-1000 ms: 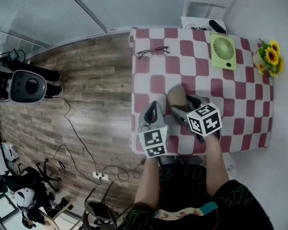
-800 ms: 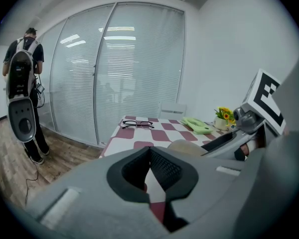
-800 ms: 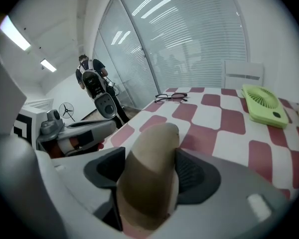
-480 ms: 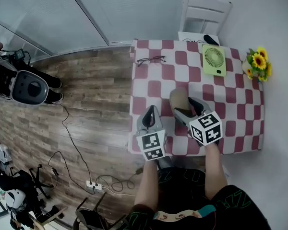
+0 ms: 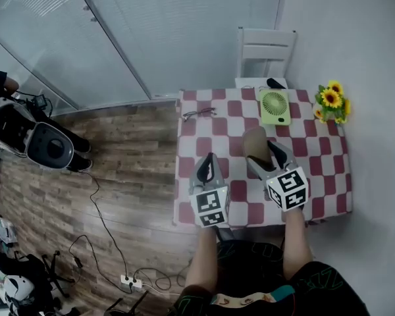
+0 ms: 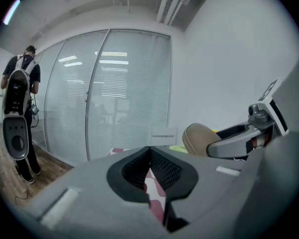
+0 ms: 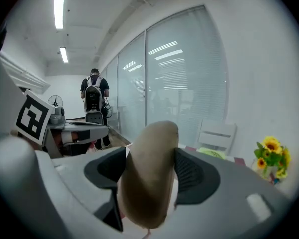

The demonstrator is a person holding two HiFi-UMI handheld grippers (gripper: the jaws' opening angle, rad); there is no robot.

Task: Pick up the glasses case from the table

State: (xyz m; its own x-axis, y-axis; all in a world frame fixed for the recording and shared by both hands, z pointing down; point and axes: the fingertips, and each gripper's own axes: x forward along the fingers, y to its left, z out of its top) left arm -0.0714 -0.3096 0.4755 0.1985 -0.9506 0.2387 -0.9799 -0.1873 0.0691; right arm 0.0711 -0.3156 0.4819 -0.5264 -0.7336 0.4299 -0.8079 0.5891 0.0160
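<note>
The tan glasses case hangs above the red-and-white checked table, gripped between the pads of my right gripper. In the right gripper view the case stands on end between both pads and fills the gap. My left gripper floats beside it to the left, over the table's front left part, jaws shut with nothing in them. The left gripper view shows the case to its right.
A pair of eyeglasses lies at the table's far left corner. A green fan and a pot of sunflowers sit along the far edge, a white chair behind. A person stands by the glass wall.
Both grippers have risen, and the case has come up off the table in the right gripper. The head view has pulled back and shows more of the room.
</note>
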